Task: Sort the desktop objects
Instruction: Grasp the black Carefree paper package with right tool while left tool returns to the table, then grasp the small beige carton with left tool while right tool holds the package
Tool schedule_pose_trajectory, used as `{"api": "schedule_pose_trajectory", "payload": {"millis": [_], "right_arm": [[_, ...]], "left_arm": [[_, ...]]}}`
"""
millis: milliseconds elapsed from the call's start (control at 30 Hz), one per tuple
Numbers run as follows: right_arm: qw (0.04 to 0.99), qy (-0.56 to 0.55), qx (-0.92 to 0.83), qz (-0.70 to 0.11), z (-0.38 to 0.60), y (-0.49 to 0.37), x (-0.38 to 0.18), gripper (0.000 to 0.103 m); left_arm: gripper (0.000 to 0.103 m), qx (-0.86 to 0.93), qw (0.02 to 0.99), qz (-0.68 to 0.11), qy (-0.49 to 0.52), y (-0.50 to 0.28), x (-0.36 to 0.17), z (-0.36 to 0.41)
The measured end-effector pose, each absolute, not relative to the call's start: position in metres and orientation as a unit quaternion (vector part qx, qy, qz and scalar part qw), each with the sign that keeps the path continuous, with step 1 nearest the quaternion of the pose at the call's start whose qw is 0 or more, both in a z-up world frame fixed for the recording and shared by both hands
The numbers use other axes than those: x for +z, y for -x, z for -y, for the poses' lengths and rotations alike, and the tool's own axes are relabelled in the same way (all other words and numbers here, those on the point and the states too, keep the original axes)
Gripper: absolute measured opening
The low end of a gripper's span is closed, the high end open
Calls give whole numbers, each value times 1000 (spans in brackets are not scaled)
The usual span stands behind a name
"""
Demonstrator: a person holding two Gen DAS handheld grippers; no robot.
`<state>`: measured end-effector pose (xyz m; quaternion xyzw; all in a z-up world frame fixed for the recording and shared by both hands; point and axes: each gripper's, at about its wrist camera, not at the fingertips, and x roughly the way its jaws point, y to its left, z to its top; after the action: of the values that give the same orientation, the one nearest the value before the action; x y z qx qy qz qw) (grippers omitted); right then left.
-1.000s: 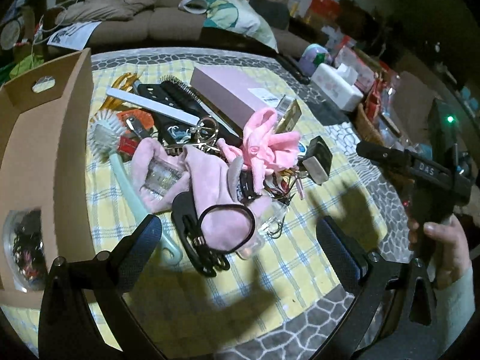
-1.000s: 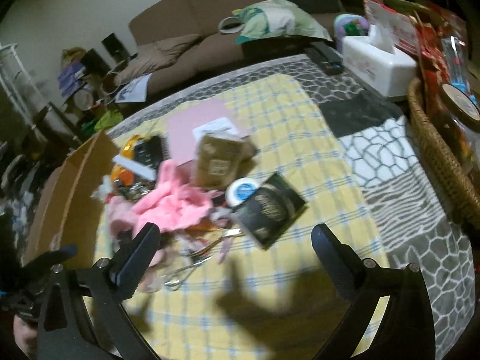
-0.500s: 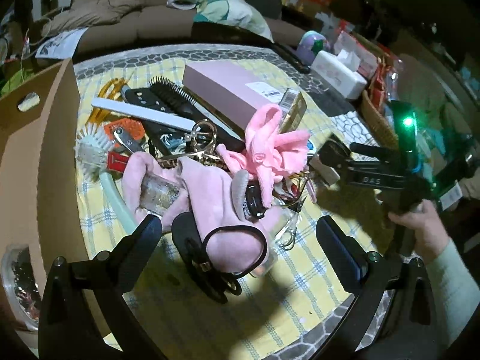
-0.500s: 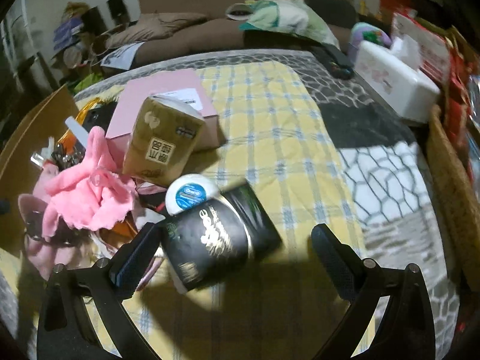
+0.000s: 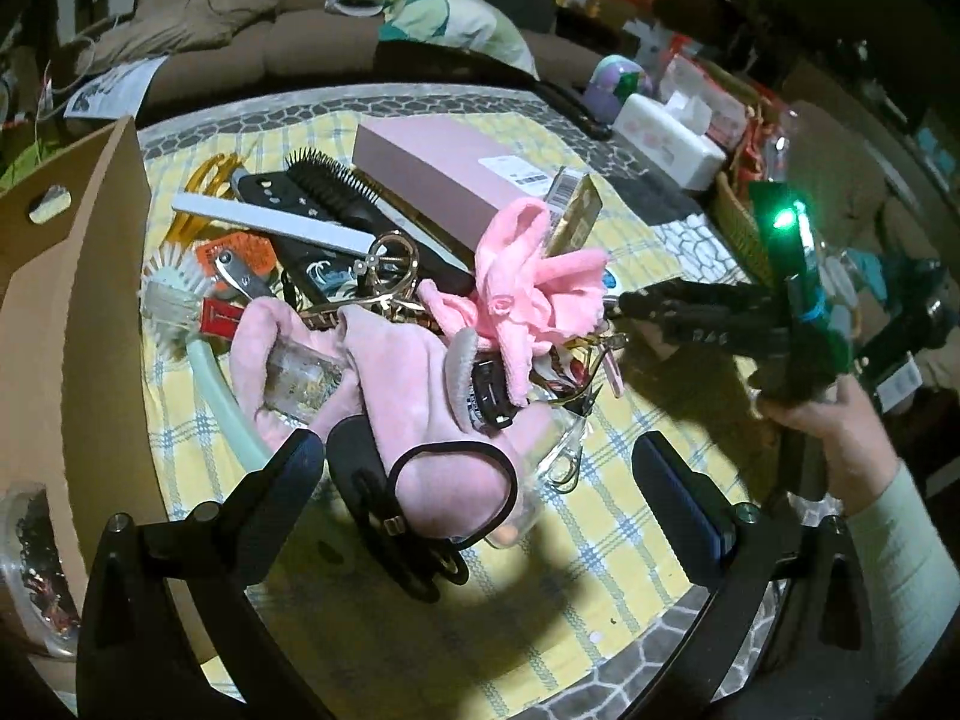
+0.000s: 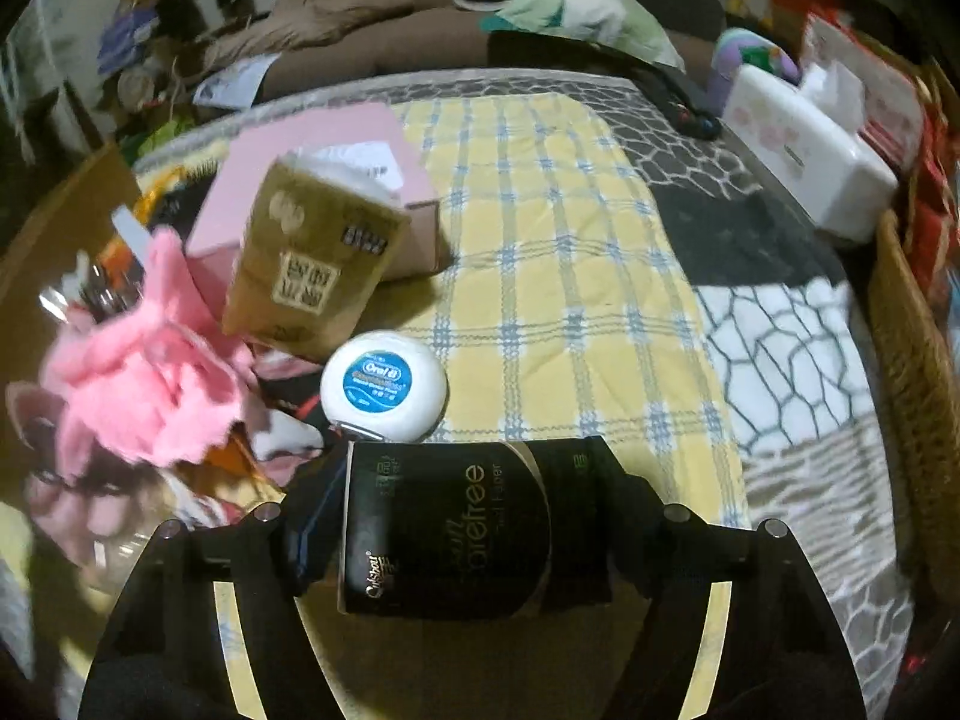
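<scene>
Lighting: dim, warm, overhead; dark shadows on yellow plaid tablecloth (image 5: pixel 606 516). Green indicator lamp (image 5: pixel 783 217) glares at two o'clock. Fisheye bending, black corners. Fluffy pink cloth (image 6: pixel 144 360) motion-blurred at nine o'clock.

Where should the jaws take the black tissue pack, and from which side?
Across its two short ends, from above and the near side. The black tissue pack lies flat on the yellow plaid cloth, with those ends clear. The right gripper already straddles it that way, its jaws closing. Avoid the far edge: the floss case sits right there.
</scene>
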<state>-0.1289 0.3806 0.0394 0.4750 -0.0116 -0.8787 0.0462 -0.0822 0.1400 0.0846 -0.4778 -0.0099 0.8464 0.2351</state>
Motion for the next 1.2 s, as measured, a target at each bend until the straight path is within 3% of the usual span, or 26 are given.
{"api": "schedule_pose_trajectory", "payload": {"millis": [300, 500, 700, 967, 1000, 1033, 1100, 1133, 1200], "right_arm": [[55, -456, -880, 117, -394, 99, 99, 75], [70, -421, -891, 156, -403, 83, 141, 75], [63, -425, -881, 198, -428, 90, 137, 75], [64, -422, -877, 222, -448, 97, 133, 75], [64, -424, -876, 222, -448, 99, 131, 75], [65, -425, -876, 220, -448, 100, 130, 75], [66, -429, -875, 215, -448, 103, 127, 75], [65, -430, -874, 214, -447, 104, 126, 75], [68, -434, -872, 216, -444, 106, 124, 75]], "left_arm": [[103, 856, 248, 6, 454, 81, 97, -138], [103, 862, 246, -6, 444, 119, 113, -165], [103, 857, 259, -96, 434, 176, 119, -240], [102, 831, 247, -224, 445, 225, 69, -315], [92, 829, 250, -227, 445, 226, 64, -318], [72, 828, 258, -225, 444, 226, 62, -318], [47, 827, 273, -205, 446, 225, 62, -315], [37, 825, 285, -191, 449, 223, 63, -312], [29, 827, 292, -173, 448, 218, 71, -307]]}}
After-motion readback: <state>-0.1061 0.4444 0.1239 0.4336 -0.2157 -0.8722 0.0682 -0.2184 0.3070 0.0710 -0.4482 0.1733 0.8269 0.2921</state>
